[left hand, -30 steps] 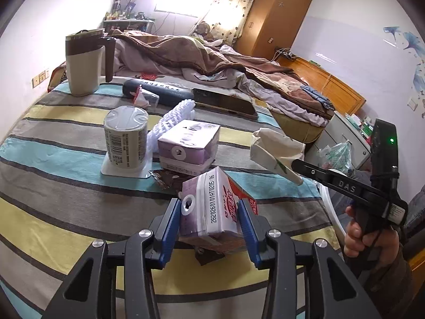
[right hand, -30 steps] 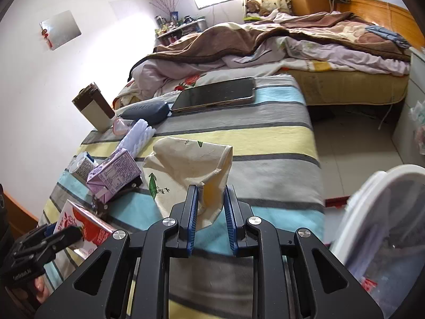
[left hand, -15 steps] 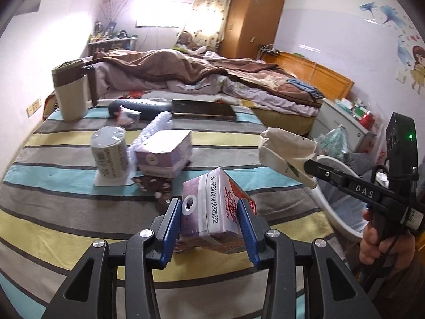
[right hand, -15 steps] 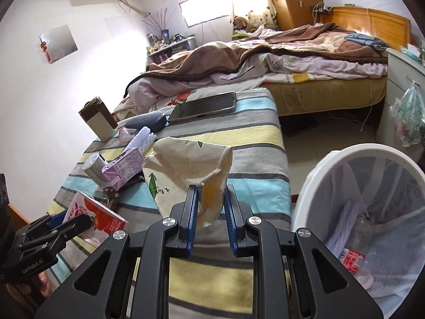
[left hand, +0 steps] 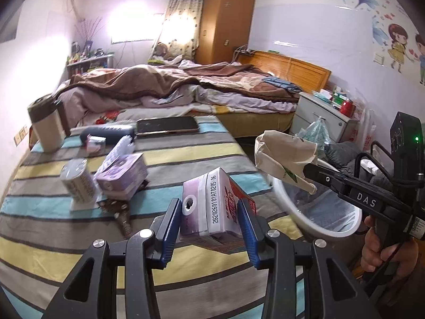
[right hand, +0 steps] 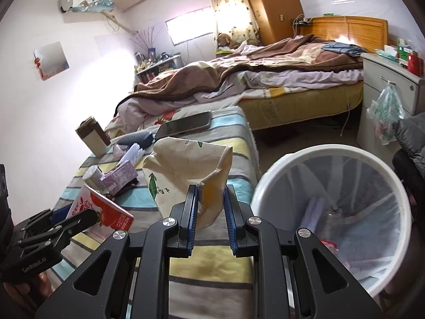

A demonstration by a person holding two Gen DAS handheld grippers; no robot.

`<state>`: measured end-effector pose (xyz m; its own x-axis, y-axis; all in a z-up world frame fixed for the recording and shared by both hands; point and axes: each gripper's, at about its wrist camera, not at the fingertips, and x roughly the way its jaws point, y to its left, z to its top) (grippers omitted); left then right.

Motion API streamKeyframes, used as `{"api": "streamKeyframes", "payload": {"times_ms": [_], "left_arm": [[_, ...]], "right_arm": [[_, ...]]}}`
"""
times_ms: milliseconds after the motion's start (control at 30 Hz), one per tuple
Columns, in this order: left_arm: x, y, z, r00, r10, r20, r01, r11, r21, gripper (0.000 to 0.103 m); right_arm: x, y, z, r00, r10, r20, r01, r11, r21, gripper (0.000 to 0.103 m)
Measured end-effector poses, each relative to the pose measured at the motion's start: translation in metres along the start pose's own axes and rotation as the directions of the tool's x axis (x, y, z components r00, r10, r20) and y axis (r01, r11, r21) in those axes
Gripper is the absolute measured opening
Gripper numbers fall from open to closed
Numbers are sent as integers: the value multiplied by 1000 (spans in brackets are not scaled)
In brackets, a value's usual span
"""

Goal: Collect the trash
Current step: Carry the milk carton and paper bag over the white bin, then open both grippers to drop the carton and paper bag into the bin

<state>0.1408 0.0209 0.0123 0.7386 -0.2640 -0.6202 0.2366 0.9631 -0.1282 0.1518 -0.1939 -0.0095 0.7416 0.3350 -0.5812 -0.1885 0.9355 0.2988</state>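
Observation:
My left gripper [left hand: 209, 220] is shut on a red and purple milk carton [left hand: 212, 210] and holds it above the striped table [left hand: 66, 244]. The carton also shows in the right wrist view [right hand: 103, 212]. My right gripper [right hand: 209, 212] is shut on a crumpled cream paper bag [right hand: 186, 164], held near the table's right edge, just left of the white trash bin [right hand: 268, 183]. The bag [left hand: 284, 156] and bin [left hand: 332, 231] also show in the left wrist view, right of the carton. The bin holds some trash in a clear liner.
On the table stand a purple box [left hand: 122, 170], a sealed cup [left hand: 77, 180], a dark wrapper [left hand: 122, 215], a white comb-like piece [left hand: 122, 146], a dark case [left hand: 109, 133], a tablet [left hand: 167, 125] and a kettle [left hand: 45, 122]. A bed [right hand: 265, 79] and nightstand [right hand: 385, 85] lie beyond.
Both grippers have lifted and moved right with their loads. The bin has come fully into the right wrist view and into the left wrist view.

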Motion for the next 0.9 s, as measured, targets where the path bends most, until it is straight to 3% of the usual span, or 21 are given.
{"api": "streamKeyframes", "payload": {"times_ms": [400, 700, 900], "left_arm": [[10, -63, 19, 996, -93, 12, 91, 991, 93, 43], [27, -113, 23, 987, -158, -10, 158, 975, 155, 43], [48, -138, 22, 979, -194, -55, 201, 964, 176, 43]], "right_arm": [[-47, -41, -1, 988, -126, 87, 122, 991, 49, 22], [-60, -74, -12, 970, -229, 78, 219, 969, 115, 22], [-62, -90, -18, 944, -327, 53, 318, 940, 125, 22]]}}
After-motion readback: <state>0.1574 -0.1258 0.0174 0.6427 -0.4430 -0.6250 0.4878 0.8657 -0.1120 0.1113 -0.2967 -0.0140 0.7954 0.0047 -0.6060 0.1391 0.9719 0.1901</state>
